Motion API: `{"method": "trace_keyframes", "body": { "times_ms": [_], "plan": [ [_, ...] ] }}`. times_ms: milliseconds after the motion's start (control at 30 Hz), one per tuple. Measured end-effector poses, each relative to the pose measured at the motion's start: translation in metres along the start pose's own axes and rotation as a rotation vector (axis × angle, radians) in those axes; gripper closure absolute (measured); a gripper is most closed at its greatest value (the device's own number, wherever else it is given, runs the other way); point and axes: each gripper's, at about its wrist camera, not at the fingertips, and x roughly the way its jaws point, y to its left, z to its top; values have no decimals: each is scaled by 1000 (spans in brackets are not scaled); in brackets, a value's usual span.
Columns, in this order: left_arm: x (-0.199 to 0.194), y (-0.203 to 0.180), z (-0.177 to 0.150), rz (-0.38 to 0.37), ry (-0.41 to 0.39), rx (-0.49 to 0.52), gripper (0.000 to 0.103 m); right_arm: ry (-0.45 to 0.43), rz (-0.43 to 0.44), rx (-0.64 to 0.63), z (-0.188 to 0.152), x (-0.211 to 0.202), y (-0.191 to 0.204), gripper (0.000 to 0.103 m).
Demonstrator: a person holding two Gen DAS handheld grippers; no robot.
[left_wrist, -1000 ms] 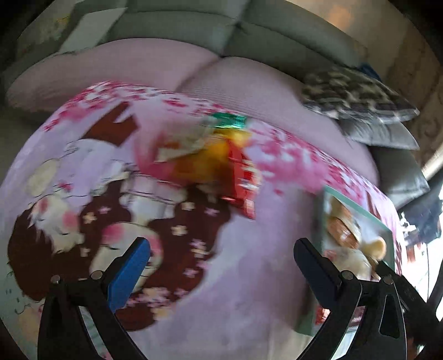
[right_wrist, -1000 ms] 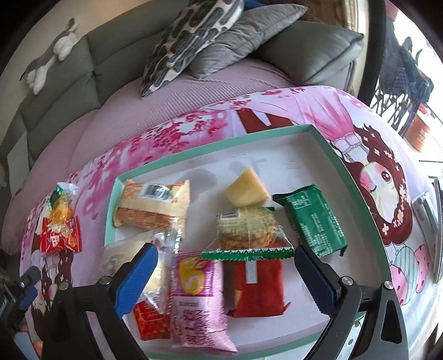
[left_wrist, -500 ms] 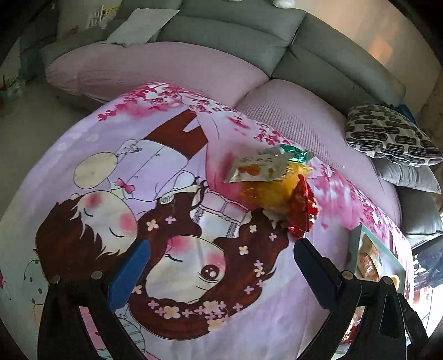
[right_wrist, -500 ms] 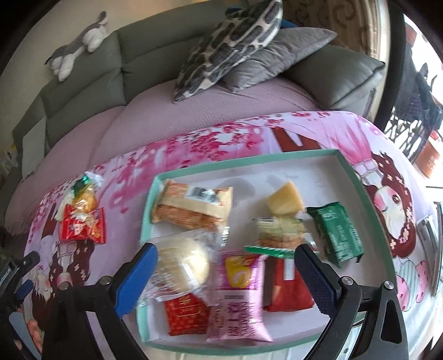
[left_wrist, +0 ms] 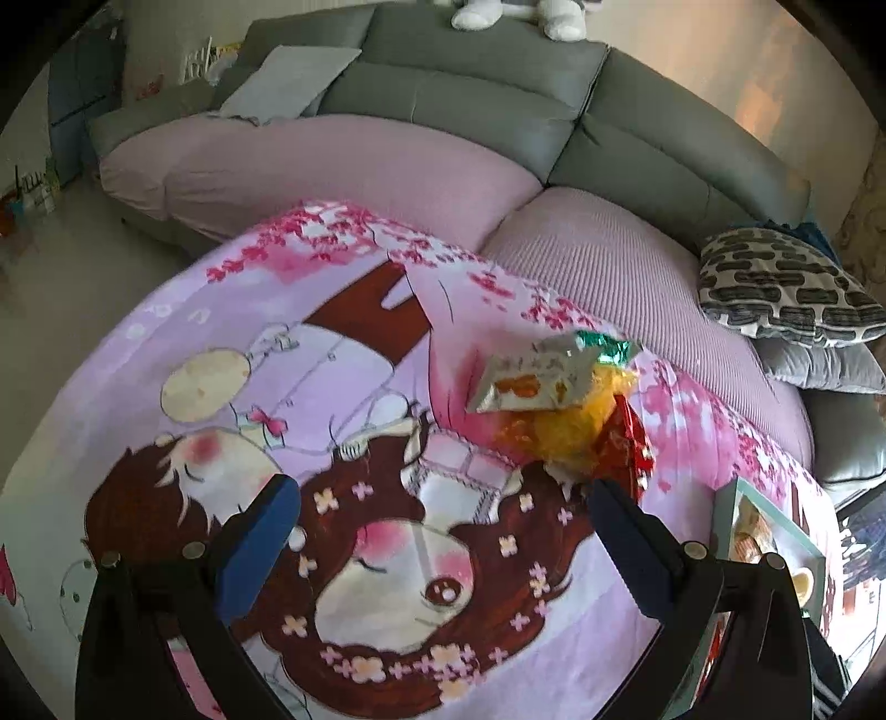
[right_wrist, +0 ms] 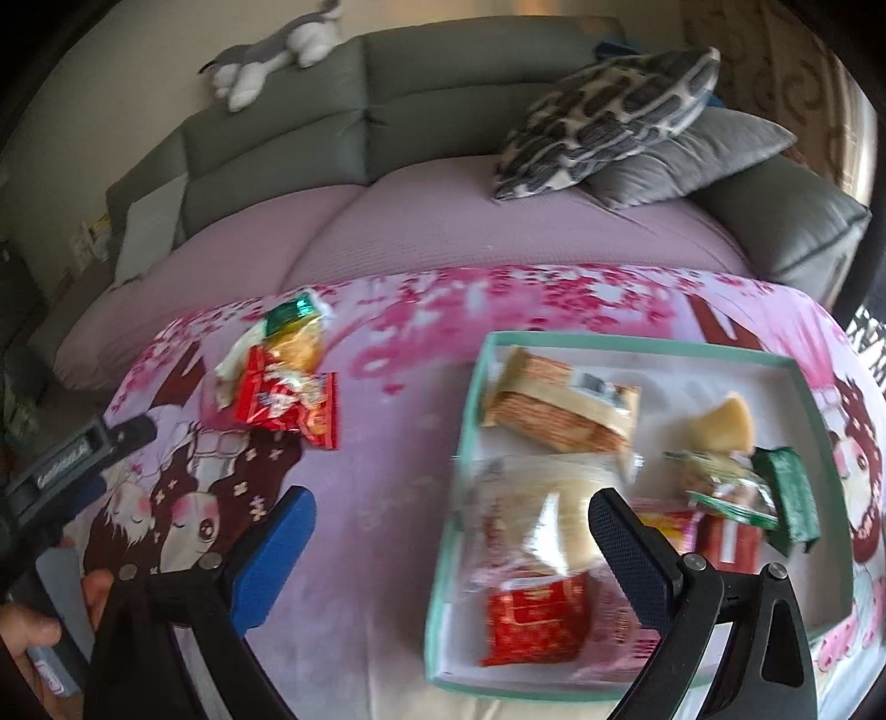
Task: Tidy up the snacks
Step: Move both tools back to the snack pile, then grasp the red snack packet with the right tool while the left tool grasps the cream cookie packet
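A small heap of snack packets lies on the pink cartoon cloth: a silver packet [left_wrist: 531, 379], a yellow one [left_wrist: 570, 426] and a red one [left_wrist: 628, 443]. The same heap shows in the right wrist view, with its red packet [right_wrist: 288, 401] in front. My left gripper [left_wrist: 443, 540] is open, empty, short of the heap. The green-rimmed tray [right_wrist: 470, 437] holds several wrapped snacks, among them a wafer pack [right_wrist: 559, 412] and a green packet [right_wrist: 792, 498]. My right gripper [right_wrist: 451, 545] is open and empty over the tray's left edge.
A grey sofa [left_wrist: 470, 105] with pink seat covers runs behind the table. A patterned cushion [right_wrist: 609, 122] and a grey one lie at its right end; a plush toy [right_wrist: 271, 50] sits on the backrest. A hand [right_wrist: 33, 637] holds the left gripper at the lower left.
My left gripper has pulled back from the heap, which now lies farther off. My right gripper has swung left, so the tray has shifted to the right of its view.
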Motion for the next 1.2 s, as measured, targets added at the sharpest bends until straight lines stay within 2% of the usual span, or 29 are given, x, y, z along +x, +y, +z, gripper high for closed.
{"method": "trace_keyframes", "body": {
  "times_ms": [267, 467, 633, 700, 767, 867, 933, 1100, 1200],
  "plan": [
    [6, 5, 22, -30, -64, 10, 0, 7, 68, -56, 10, 24, 42, 2],
    [22, 1, 30, -62, 0, 56, 0, -1, 116, -109, 18, 52, 82, 2],
    [34, 1, 43, -108, 30, 59, 0, 12, 117, -129, 24, 73, 100, 3],
    [42, -3, 49, -164, 57, 56, 0, 11, 113, -137, 29, 80, 104, 3],
    [55, -8, 54, -253, 103, 53, 0, 12, 110, -142, 33, 87, 106, 5],
    [75, -15, 60, -321, 183, 46, 0, 20, 112, -123, 41, 97, 104, 10],
    [92, -20, 66, -343, 220, 37, 0, 25, 115, -102, 44, 103, 102, 11],
    [124, -29, 70, -332, 301, 43, 0, 46, 135, -82, 49, 116, 101, 20],
    [141, -28, 67, -361, 355, 8, 0, 57, 171, -67, 50, 117, 99, 29]
  ]
}}
